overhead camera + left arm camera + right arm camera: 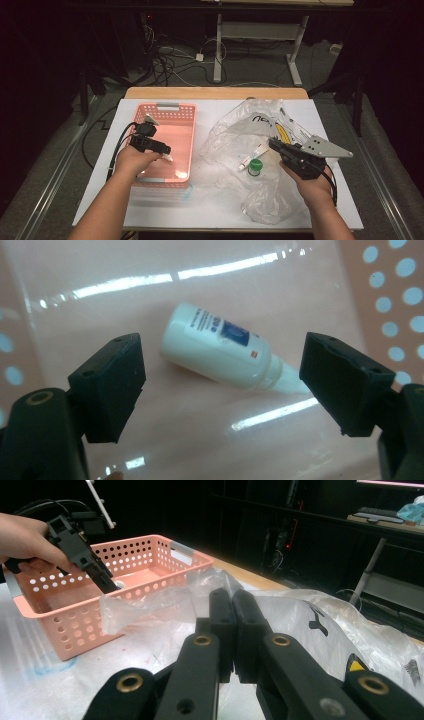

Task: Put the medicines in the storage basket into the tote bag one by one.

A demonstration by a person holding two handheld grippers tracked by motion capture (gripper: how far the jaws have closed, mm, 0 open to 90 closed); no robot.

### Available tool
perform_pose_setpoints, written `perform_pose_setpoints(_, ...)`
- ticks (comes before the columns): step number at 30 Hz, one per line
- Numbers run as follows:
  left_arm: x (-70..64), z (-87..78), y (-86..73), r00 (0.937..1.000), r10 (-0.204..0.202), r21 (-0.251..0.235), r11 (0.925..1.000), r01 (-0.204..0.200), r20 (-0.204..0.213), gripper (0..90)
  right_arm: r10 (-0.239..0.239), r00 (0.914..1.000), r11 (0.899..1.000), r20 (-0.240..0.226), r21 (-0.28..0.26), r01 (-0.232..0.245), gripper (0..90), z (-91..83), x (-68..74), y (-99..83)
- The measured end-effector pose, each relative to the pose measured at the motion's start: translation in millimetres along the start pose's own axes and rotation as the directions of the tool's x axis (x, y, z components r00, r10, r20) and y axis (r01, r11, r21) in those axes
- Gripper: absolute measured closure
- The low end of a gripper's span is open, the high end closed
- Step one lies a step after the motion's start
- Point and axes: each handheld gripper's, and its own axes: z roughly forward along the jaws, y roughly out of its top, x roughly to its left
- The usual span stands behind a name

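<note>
Left gripper (222, 385) spread wide, hovering inside the pink basket (184, 112). White bottle (220, 352) lies on its side on the basket floor, free between the jaws. Risk: closing or dragging now could snag it and roll it. Right gripper (233, 630) pressed together, empty, over the plastic bag (235, 132). Bottle label blurred; bag contents partly veiled.

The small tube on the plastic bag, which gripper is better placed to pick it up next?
The right gripper, likely. It hovers over the plastic bag near the small tube, fingers shut and empty. The left gripper is over in the pink basket, open above a white bottle.
</note>
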Motion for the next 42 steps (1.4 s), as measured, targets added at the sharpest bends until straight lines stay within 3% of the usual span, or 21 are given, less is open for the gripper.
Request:
perform_pose_setpoints(6,-1.3,12.5,6.4,0.9995,-0.022,0.034,0.9991,0.023,-0.020,18.5,0.000,1.0000,1.000,0.000,0.007,0.000,89.4,0.7,1.2,-0.3)
perform_pose_setpoints(13,-4.8,19.2,9.5,0.9988,-0.012,0.031,0.9994,0.014,-0.048,31.1,-0.002,1.0000,1.000,0.001,0.010,0.002,89.4,1.1,0.2,-1.3)
perform_pose_setpoints(21,-12.6,20.2,6.1,0.9971,0.053,0.045,0.9977,-0.051,-0.055,32.3,0.005,1.0000,1.000,-0.003,0.010,-0.005,89.4,2.0,0.7,-1.8)
perform_pose_setpoints(30,-19.2,20.7,4.4,0.9903,0.120,0.036,0.9923,-0.118,-0.069,33.2,0.000,1.0000,1.000,-0.005,0.013,0.000,89.4,2.5,1.3,-1.8)
perform_pose_setpoints(31,-18.1,17.6,3.3,0.9913,0.122,0.010,0.9925,-0.122,-0.050,42.8,0.001,1.0000,1.000,-0.005,0.014,0.000,89.4,2.5,1.2,-1.9)
perform_pose_setpoints(32,-18.5,15.6,3.7,0.9924,0.114,-0.005,0.9935,-0.114,-0.048,57.9,0.000,1.0000,1.000,-0.005,0.013,0.000,89.4,2.5,1.1,-1.9)
perform_pose_setpoints(33,-19.7,15.2,3.9,0.9892,0.131,-0.007,0.9913,-0.131,-0.067,57.9,-0.001,1.0000,1.000,-0.004,0.012,0.001,89.4,2.5,0.8,-1.9)
perform_pose_setpoints(35,-22.3,18.7,3.7,0.9839,0.164,0.032,0.9863,-0.162,-0.071,57.6,0.000,1.0000,1.000,-0.002,0.012,0.000,89.4,2.4,0.4,-2.1)
perform_pose_setpoints(37,-22.9,17.4,3.5,0.9824,0.169,0.016,0.9857,-0.168,-0.080,57.4,0.000,1.0000,1.000,-0.001,0.012,0.000,89.4,2.4,0.2,-2.2)
perform_pose_setpoints(38,-23.9,16.3,3.3,0.9786,0.189,0.008,0.9820,-0.189,-0.083,54.7,0.000,1.0000,1.000,-0.001,0.012,0.000,89.4,2.4,0.3,-2.1)
perform_pose_setpoints(39,-24.6,15.0,3.2,0.9765,0.197,0.006,0.9804,-0.197,-0.088,45.2,0.000,1.0000,1.000,-0.002,0.011,0.000,89.4,2.5,0.2,-2.1)
perform_pose_setpoints(42,-22.5,5.6,2.7,0.9791,0.191,0.000,0.9815,-0.192,-0.069,33.5,-0.002,1.0000,1.000,-0.003,0.013,0.002,89.3,3.0,0.3,-2.3)
